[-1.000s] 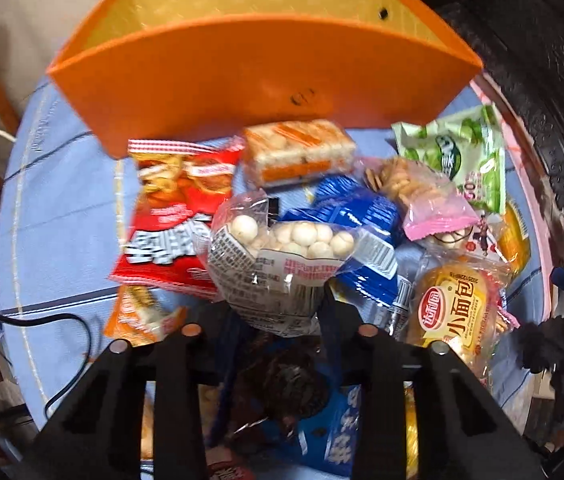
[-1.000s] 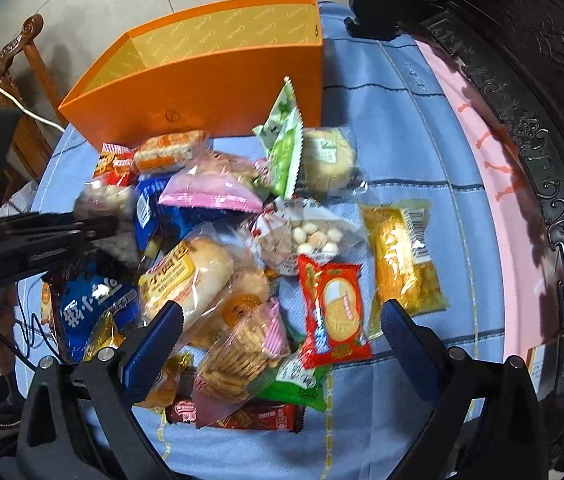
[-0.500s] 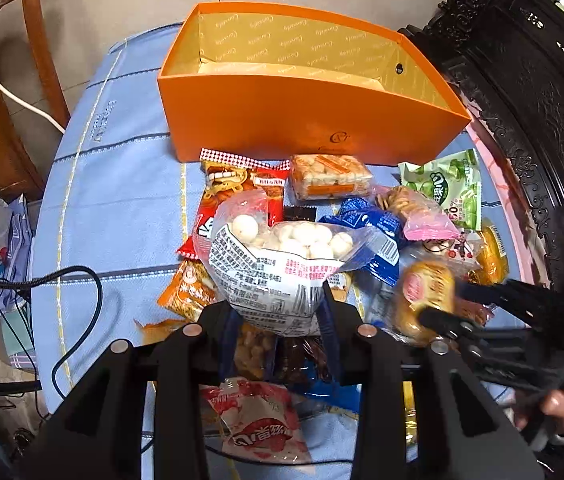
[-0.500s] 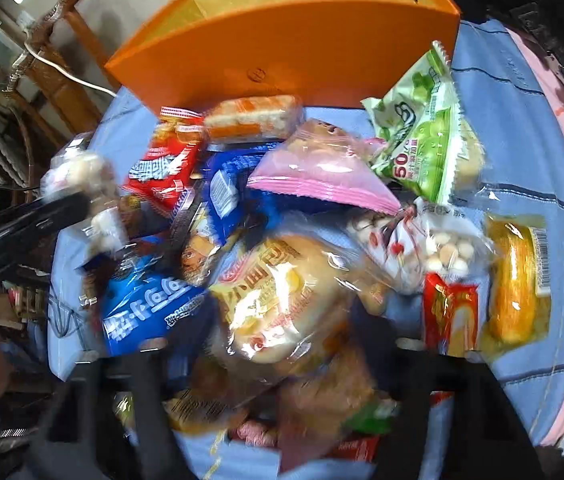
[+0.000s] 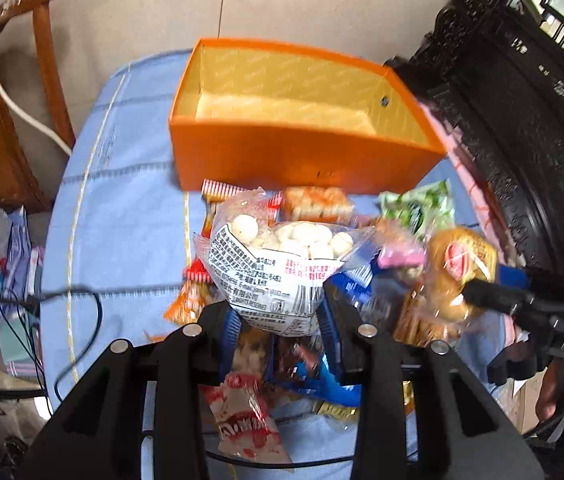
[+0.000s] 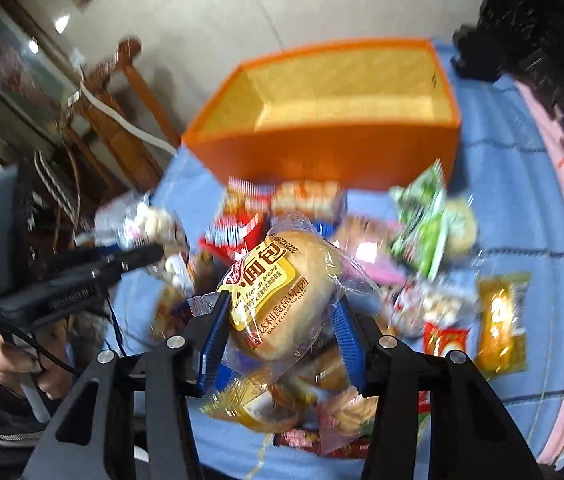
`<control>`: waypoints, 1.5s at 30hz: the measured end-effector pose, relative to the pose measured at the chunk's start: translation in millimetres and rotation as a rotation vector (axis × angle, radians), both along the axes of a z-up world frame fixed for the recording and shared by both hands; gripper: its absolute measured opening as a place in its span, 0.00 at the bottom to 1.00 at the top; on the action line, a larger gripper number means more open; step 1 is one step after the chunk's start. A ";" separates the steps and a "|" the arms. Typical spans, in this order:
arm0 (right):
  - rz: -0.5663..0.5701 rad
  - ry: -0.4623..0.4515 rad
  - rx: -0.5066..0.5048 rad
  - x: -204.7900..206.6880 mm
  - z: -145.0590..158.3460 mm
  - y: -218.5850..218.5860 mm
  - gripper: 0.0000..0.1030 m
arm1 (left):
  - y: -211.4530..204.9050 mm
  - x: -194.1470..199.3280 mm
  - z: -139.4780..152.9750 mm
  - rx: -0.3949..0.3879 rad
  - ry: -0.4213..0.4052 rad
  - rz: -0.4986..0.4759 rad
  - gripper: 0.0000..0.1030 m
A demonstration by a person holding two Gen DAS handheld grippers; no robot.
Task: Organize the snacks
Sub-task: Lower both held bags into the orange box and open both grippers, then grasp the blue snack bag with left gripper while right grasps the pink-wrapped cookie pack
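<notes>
Holding two packets above the snack pile on the blue cloth-covered table. My left gripper clamps a crinkly clear bag of round white balls, printed panel facing me. My right gripper, jaws just closing, pinches a glossy film-wrapped bread roll, oval and golden, yellow label. Beyond both: rectangular orange cardboard box, open top, yellow-lined. Remaining wrappers lie heaped beneath, foil and plastic mixed.
</notes>
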State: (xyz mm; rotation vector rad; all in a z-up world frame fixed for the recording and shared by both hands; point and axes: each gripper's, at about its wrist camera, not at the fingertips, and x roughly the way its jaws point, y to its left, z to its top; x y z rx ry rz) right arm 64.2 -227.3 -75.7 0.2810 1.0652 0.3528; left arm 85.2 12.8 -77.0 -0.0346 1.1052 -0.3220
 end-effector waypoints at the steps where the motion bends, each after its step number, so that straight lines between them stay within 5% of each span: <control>1: -0.011 -0.021 0.007 4.2 8.0 -4.2 0.49 | -2.5 6.6 9.6 -0.013 -0.019 -0.008 0.34; 9: -0.129 -0.169 0.030 113.0 50.4 -25.2 0.49 | -46.3 109.6 57.7 -0.050 -0.107 -0.036 0.34; 14: -0.193 -0.064 -0.091 179.4 14.8 -26.4 0.56 | -78.7 186.0 19.5 0.111 -0.032 0.021 0.40; 16: -0.225 -0.037 -0.168 179.6 6.1 -25.7 0.61 | -79.8 197.5 0.1 0.155 0.031 0.050 0.52; 18: -0.201 -0.096 -0.161 166.3 10.4 -26.6 0.75 | -74.2 191.0 -5.1 0.159 0.011 0.066 0.81; 19: -0.194 -0.109 -0.165 160.4 10.5 -26.1 0.78 | -68.6 183.4 -2.5 0.167 -0.042 0.091 0.85; 21: -0.187 -0.120 -0.194 143.7 9.1 -24.1 0.82 | -59.0 167.6 2.7 0.159 -0.107 0.097 0.85; 28: -0.142 -0.057 -0.190 75.1 -4.4 -23.1 0.94 | -5.8 100.2 3.3 0.060 -0.057 0.102 0.89; 37: -0.105 0.081 -0.104 3.9 -30.1 -9.7 0.94 | 30.5 1.6 -50.1 0.095 0.128 0.071 0.90; 45: -0.039 0.113 -0.086 -44.2 -34.1 4.5 0.94 | 6.2 -29.0 -52.7 0.056 0.163 -0.016 0.90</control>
